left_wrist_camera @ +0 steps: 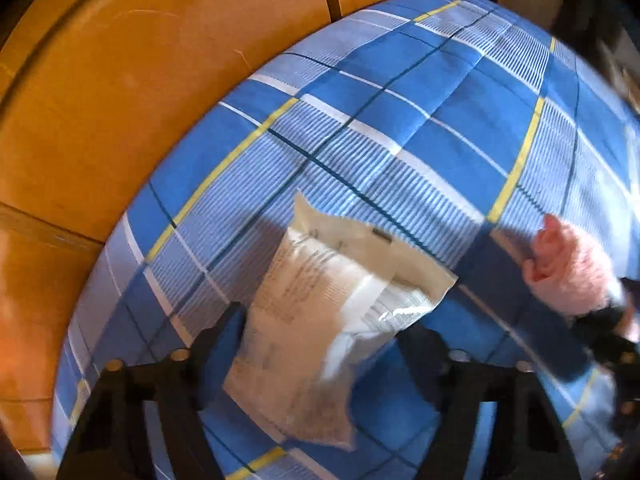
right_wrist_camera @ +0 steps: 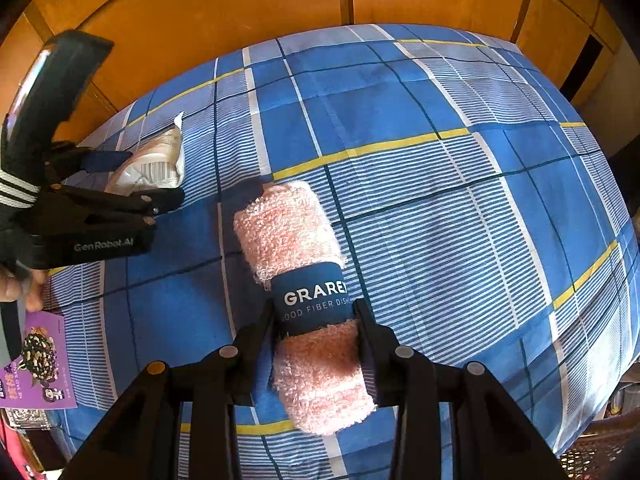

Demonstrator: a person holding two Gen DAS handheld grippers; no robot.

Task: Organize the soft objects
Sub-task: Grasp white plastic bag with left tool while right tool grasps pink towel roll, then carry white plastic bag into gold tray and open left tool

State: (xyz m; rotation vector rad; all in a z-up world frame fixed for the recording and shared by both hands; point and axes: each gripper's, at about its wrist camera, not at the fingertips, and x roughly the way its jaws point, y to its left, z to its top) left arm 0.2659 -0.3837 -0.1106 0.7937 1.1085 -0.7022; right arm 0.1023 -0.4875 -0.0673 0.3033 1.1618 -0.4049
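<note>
Closest to the right wrist camera lies a rolled pink towel (right_wrist_camera: 306, 312) with a dark blue paper band around its middle, resting on a bed covered with a blue checked sheet (right_wrist_camera: 460, 208). The right hand-held gripper (right_wrist_camera: 316, 320) points steeply down at it, and its two black fingers (right_wrist_camera: 370, 330) stand on either side of the band. The jaws are only partly open and their pads press against the roll, so the towel is gripped while it lies on the sheet.

In the left wrist view, the left hand-held gripper (left_wrist_camera: 320, 340) hangs over a white plastic packet (left_wrist_camera: 320, 320) with small printed text. The packet lies on the same sheet between the two fingers (left_wrist_camera: 224, 344). There is no earlier picture, and this view is blurred; the left finger seems to be at the packet's edge, but I cannot tell if the pads already press on it. The jaws stand about half open.

The packet is to the left of the towel, a little apart from it. Near the left edge of the bed lies a purple card (right_wrist_camera: 36, 368). Behind the bed there are orange-brown wooden panels (right_wrist_camera: 224, 12).
</note>
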